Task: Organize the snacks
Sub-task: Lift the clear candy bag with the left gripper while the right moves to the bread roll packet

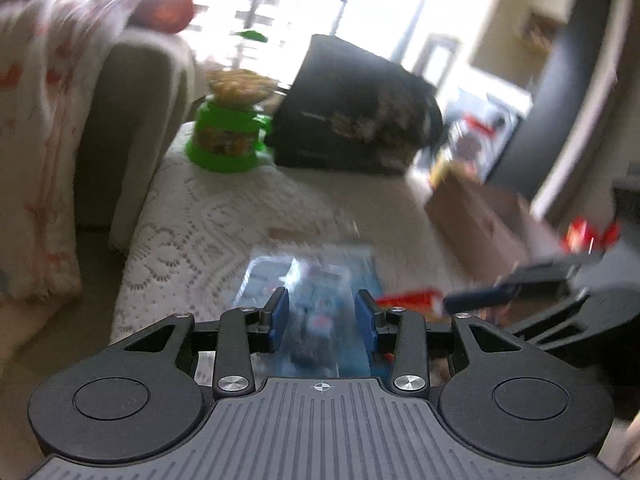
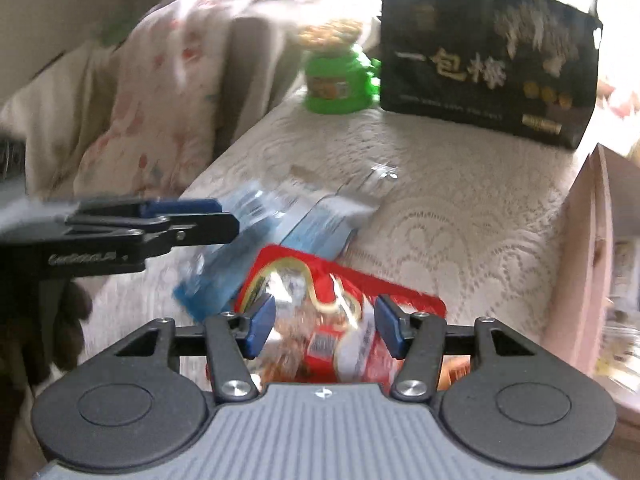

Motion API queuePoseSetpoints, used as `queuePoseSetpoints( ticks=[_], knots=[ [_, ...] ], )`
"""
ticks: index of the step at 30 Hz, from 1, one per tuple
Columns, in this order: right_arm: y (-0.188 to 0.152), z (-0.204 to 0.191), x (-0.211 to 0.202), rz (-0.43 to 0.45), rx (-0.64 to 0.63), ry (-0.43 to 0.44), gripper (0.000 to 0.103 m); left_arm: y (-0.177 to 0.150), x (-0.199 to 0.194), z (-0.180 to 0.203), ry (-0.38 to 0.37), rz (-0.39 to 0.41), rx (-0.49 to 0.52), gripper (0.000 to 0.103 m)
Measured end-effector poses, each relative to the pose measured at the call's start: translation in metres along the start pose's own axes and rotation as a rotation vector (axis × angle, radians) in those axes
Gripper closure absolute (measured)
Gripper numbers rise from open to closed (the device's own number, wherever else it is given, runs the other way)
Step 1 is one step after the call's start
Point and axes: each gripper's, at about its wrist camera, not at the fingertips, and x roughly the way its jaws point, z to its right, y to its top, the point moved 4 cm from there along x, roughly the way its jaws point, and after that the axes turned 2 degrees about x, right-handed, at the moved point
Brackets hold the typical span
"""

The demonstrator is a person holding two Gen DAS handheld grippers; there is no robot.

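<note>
A blue snack packet (image 1: 316, 304) lies on the lace-covered table (image 1: 224, 220), and my left gripper (image 1: 322, 316) stands open with its pads on either side of it. In the right wrist view the same blue packet (image 2: 280, 232) lies left of centre, with the left gripper (image 2: 188, 220) over its left end. A red snack packet (image 2: 340, 320) lies partly on top of the blue one. My right gripper (image 2: 324, 330) is open and straddles the red packet. The red packet (image 1: 408, 300) and the right gripper (image 1: 500, 294) show at the right in the left wrist view.
A green jar of snacks (image 2: 340, 76) and a black bag with gold lettering (image 2: 488, 56) stand at the table's far end. A pink cardboard box (image 2: 596, 264) stands at the right edge. A sofa arm with a floral blanket (image 2: 132, 112) borders the left side.
</note>
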Motion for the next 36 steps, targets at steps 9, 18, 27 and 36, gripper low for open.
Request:
queuePoseSetpoints(
  ticks=[9, 18, 27, 36],
  knots=[
    [-0.052, 0.005, -0.046, 0.09, 0.04, -0.038, 0.047, 0.003, 0.014, -0.001, 0.158, -0.034, 0.069, 0.055],
    [-0.107, 0.003, -0.064, 0.15, 0.0, -0.15, 0.047, 0.01, 0.023, -0.001, 0.075, -0.076, 0.056, 0.033],
    [-0.133, -0.004, -0.061, 0.207, -0.034, -0.22, 0.042, 0.004, 0.027, -0.017, 0.197, -0.038, 0.026, 0.03],
    [-0.137, 0.005, -0.062, 0.22, 0.025, -0.199, 0.036, 0.01, 0.036, -0.028, 0.156, -0.034, -0.082, 0.033]
  ],
)
